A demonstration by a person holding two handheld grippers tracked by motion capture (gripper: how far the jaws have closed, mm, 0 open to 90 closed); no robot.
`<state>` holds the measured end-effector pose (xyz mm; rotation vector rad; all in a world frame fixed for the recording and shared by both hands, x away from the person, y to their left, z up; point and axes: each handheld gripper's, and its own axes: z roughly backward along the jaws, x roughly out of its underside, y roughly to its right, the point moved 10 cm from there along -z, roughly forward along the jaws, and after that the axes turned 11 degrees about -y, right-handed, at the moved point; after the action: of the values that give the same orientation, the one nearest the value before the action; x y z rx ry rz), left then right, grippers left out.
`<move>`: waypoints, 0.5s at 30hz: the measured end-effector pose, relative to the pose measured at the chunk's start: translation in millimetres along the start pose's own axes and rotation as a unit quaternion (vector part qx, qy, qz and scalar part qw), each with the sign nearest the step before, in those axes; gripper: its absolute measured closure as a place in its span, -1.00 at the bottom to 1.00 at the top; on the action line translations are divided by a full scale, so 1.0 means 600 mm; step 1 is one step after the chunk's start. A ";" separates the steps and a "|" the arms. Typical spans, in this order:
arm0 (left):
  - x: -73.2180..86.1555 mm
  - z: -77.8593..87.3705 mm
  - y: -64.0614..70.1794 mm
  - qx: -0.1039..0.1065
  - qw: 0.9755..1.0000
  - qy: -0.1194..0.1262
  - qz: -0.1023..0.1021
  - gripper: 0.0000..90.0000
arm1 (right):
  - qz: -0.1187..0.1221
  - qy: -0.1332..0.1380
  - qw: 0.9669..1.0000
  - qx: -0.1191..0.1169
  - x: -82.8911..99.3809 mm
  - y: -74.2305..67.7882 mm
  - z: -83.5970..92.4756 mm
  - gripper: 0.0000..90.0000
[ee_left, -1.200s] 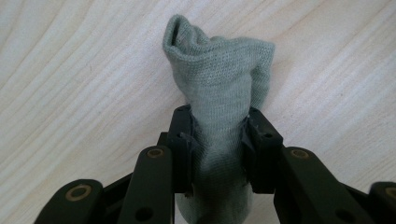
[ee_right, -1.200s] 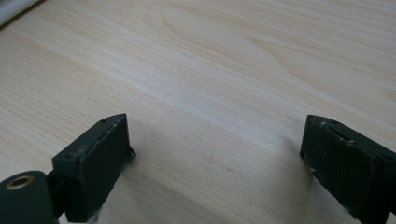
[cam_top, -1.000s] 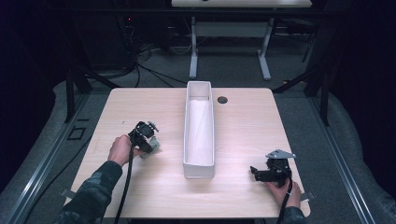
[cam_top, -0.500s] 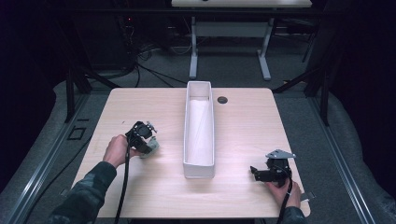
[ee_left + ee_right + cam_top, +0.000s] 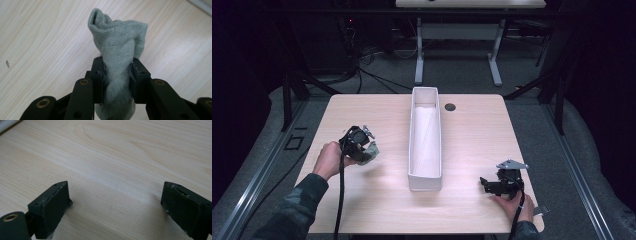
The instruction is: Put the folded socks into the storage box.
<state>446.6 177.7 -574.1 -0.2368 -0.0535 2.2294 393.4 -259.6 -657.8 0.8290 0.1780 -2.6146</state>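
Wooden table (image 5: 472,145): long white bin (image 5: 425,137) runs down middle, splitting top into two bare halves, wide free board each side. Left gripper (image 5: 362,150) over left half, well off bin, jaws clamped on grey-green sock (image 5: 117,60); sock bunched, poking beyond pads. Right gripper (image 5: 492,184) near front right edge, jaws wide apart, nothing between.

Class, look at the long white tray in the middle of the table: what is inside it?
The white tray shows only its bare white floor; its near wall hides a strip of the floor behind it.
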 end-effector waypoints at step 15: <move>-0.014 0.067 0.010 -0.017 0.999 0.011 -0.031 0.53 | 0.008 -0.002 1.000 -0.005 0.000 -0.003 -0.002 -0.91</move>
<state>439.5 169.3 -533.9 -0.2741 -0.0869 2.1647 393.4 -257.7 -658.8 0.8176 0.1833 -2.5980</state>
